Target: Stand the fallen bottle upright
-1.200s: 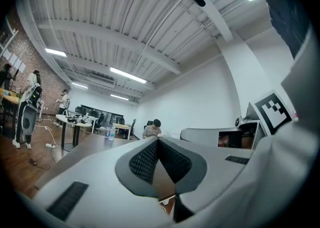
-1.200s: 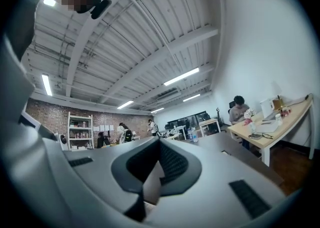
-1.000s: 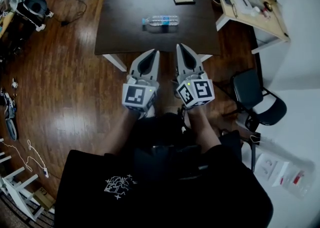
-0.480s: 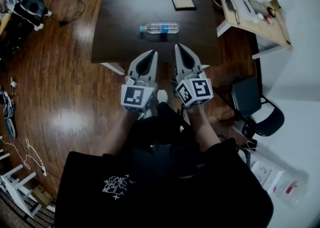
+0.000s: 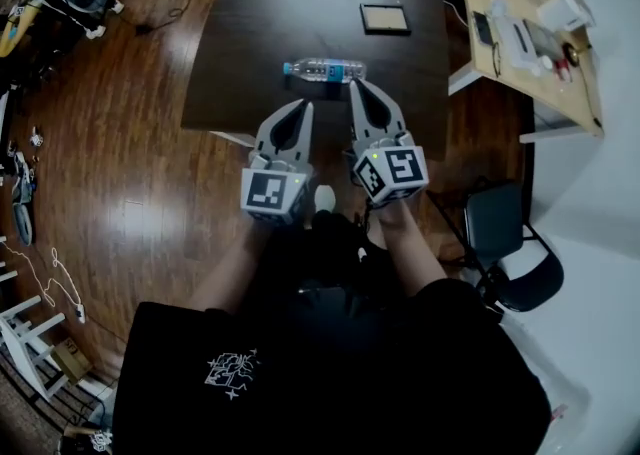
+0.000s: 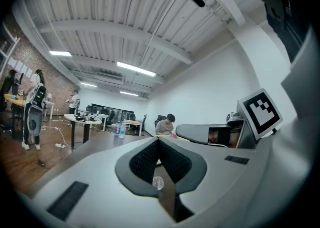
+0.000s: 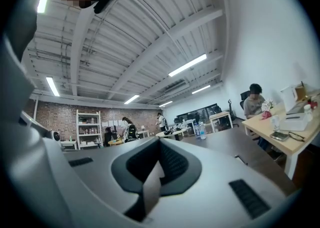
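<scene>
Plainly, the bottle (image 5: 325, 69) lies on its side near the worktop's (image 5: 300, 3) front edge. The left gripper (image 5: 297, 108) and right gripper (image 5: 360, 93) point toward it, jaws closed and empty, likely because neither has reached it.

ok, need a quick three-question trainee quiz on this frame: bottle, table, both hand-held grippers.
1. True or false: the bottle stands upright on the dark table.
2. In the head view, the bottle's cap points: A) left, B) right, C) toward the person.
3. Fill in: the jaws of the left hand-held gripper and the right hand-held gripper are both ____, with nothing between them.
Key: 1 false, it lies on its side; 2 A; 3 shut.
</scene>
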`<state>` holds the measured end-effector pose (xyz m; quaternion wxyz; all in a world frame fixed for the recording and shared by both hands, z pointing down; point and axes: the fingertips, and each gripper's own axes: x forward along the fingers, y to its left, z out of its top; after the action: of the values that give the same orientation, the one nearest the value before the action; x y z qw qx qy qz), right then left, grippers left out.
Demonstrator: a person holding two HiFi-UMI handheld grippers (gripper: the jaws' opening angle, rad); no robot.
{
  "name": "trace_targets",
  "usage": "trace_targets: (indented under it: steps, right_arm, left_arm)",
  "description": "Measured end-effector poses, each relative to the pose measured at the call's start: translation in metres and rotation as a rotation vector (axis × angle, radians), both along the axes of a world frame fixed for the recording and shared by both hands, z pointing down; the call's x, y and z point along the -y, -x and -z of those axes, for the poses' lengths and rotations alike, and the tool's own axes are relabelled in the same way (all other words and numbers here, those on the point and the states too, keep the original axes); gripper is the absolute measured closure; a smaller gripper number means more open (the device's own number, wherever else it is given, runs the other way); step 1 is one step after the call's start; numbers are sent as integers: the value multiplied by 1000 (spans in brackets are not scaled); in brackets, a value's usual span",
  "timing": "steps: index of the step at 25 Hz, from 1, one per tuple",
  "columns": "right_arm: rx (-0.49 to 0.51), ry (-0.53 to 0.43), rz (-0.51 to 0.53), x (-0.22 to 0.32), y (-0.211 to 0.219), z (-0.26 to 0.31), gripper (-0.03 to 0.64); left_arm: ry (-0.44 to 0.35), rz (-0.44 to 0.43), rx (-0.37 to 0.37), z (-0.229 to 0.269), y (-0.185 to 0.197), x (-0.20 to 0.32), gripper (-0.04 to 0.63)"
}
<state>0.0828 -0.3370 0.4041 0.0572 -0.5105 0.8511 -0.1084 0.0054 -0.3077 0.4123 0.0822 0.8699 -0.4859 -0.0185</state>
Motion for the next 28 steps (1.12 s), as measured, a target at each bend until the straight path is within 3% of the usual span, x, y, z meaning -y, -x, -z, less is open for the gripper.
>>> trace_targets:
  steps: [6,12,20,28]
  right_arm:
    - [-73,38,77,39,9,-31,600]
    - [-172,66,152,80,28,-66,600]
    - [-588,194,538,106,79,-168,589]
    - [-938,248,785,116,92,-226,364]
  left_arm:
    - [17,38,27,-12,4,18,597]
    - [9,-47,114,-26,-6,38,597]
    - [38,-116,144,-54,-7,44,597]
    - [52,-104,119,-60,6,41,597]
